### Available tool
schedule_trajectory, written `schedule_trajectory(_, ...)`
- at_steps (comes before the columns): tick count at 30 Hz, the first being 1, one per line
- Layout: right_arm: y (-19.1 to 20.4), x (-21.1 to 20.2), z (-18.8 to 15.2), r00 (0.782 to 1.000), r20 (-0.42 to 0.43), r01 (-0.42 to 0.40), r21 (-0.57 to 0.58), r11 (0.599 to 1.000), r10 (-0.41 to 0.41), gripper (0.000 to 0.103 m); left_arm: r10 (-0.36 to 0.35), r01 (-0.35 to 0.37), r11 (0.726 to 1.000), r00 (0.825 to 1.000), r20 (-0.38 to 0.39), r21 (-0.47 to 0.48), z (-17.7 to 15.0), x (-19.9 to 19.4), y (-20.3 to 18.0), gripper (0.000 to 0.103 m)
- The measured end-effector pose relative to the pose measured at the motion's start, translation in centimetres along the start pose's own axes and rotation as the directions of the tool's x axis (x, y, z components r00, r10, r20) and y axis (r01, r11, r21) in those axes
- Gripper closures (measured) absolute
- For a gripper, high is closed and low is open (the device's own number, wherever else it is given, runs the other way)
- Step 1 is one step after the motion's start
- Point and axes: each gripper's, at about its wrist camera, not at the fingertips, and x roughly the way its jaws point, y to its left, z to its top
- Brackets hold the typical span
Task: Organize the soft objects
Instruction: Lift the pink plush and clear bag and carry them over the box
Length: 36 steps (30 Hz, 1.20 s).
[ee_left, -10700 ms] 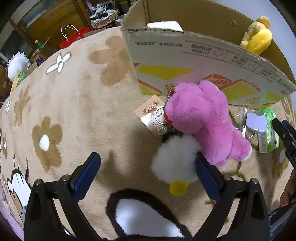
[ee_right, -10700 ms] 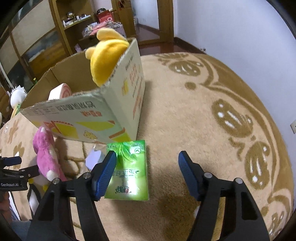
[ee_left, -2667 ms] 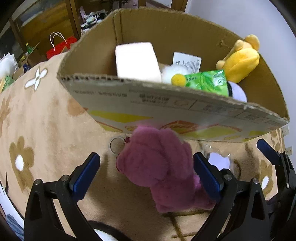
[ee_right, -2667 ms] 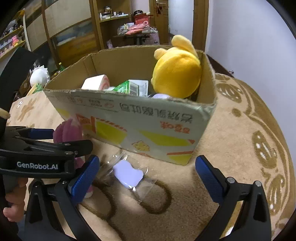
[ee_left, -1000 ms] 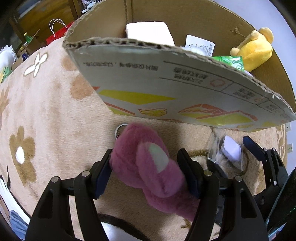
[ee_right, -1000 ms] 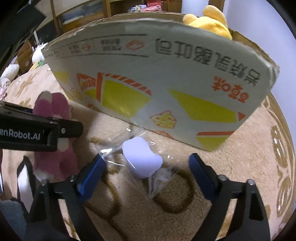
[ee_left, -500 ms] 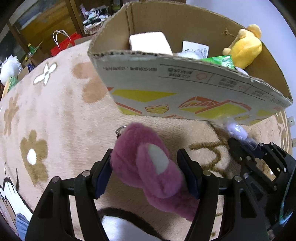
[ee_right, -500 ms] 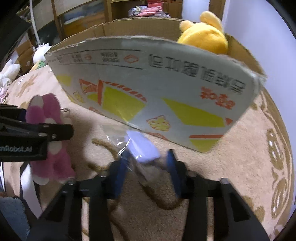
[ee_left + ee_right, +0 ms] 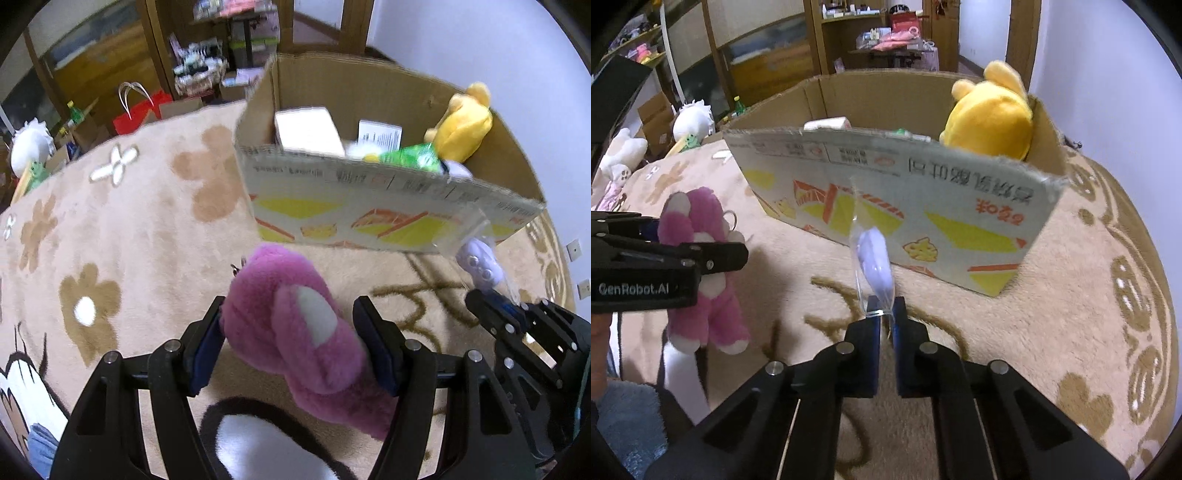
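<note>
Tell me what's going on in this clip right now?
A person is tidying soft items into a cardboard box on a carpet, with a claw in each hand. The left claw is shut on a pink plush toy, lifted in front of the box. The right claw pinches a clear bag holding a small lilac item, also raised off the carpet. A yellow plush, a green packet and a white block are in the box.
</note>
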Motion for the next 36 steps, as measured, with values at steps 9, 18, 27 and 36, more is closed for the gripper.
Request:
schedule_trajectory(9,0.1,-5.4,0.1,0.992,0.120,0.022,0.037,0.999,-0.027,0.098,0.016,-0.021,1.000,0.981,0.196,0.020,-0.8,-5.3,-0.3,0.035)
schedule_trajectory(18,-0.4,-9.5,0.4,0.967,0.241,0.072,0.068,0.995,-0.086,0.098,0.078,-0.095,0.995,0.918,0.388,0.025,-0.3,-8.7,-0.1,0.035)
schedule_trajectory(27,-0.9,-10.5,1.7,0.935,0.329,0.114,0.089,0.990,-0.137,0.098,0.112,-0.131,0.991,0.863,0.492,0.004,0.4,-10.1,-0.1,0.035)
schedule_trajectory(36,-1.3,-9.5,3.0,0.921,0.351,0.139,0.102,0.985,-0.167,0.098,0.145,-0.163,0.986,0.815,0.562,-0.018,2.0,-10.1,-0.3,0.035)
